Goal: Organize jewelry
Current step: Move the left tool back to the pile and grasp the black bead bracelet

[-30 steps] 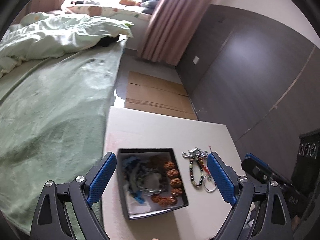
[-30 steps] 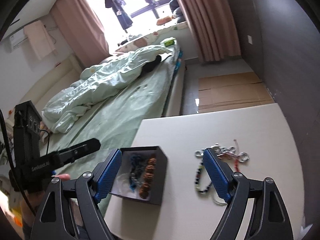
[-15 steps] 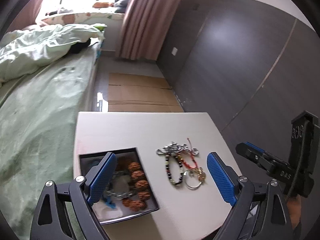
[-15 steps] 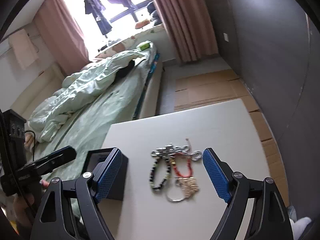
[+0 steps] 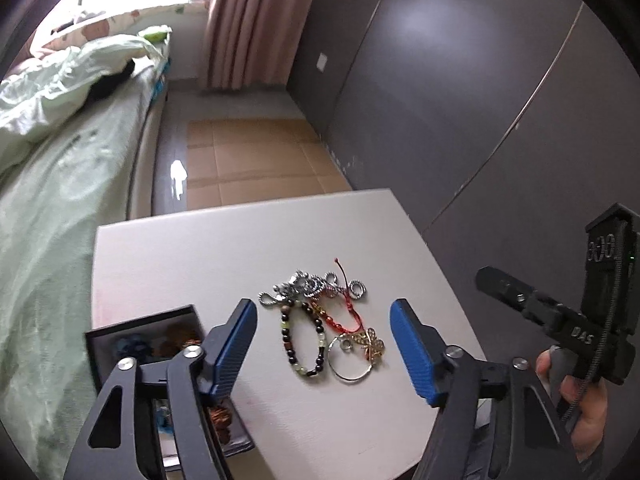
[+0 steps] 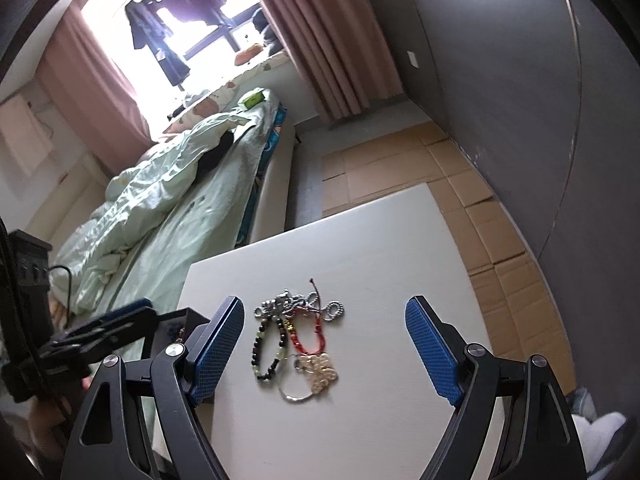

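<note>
On the white table (image 5: 224, 248) a little heap of jewelry (image 5: 326, 328) lies loose, just beside the black box (image 5: 104, 332) that already has a few pieces in it. The silver chain (image 5: 310, 288) sits at the far end, tangled over a red cord bracelet (image 5: 344, 316); nearer lies a dark beaded bracelet (image 5: 304, 340), a thin wire ring (image 5: 348, 368) and a gold butterfly charm (image 5: 372, 346), all touching or overlapping. I'd judge the lot to be light, limp stuff: the chain and cord will sag and drag their neighbours along, the beads are smooth and likely to roll out of a pinch, and the charm looks the most delicate. The beaded bracelet's near curve, which lies clear of the tangle, seems the safest place to nip, across the strand instead of on a single bead. The left gripper (image 5: 324, 348) hangs above the table with its blue fingers (image 5: 236, 344) spread wide and nothing between them, the heap lying in the gap, nearer the left-hand finger. The right gripper (image 6: 322, 350) is likewise wide apart and empty, and in its view the heap (image 6: 298, 340) sits toward its left finger, with bare table before the other; the box is mostly hidden behind that finger
</note>
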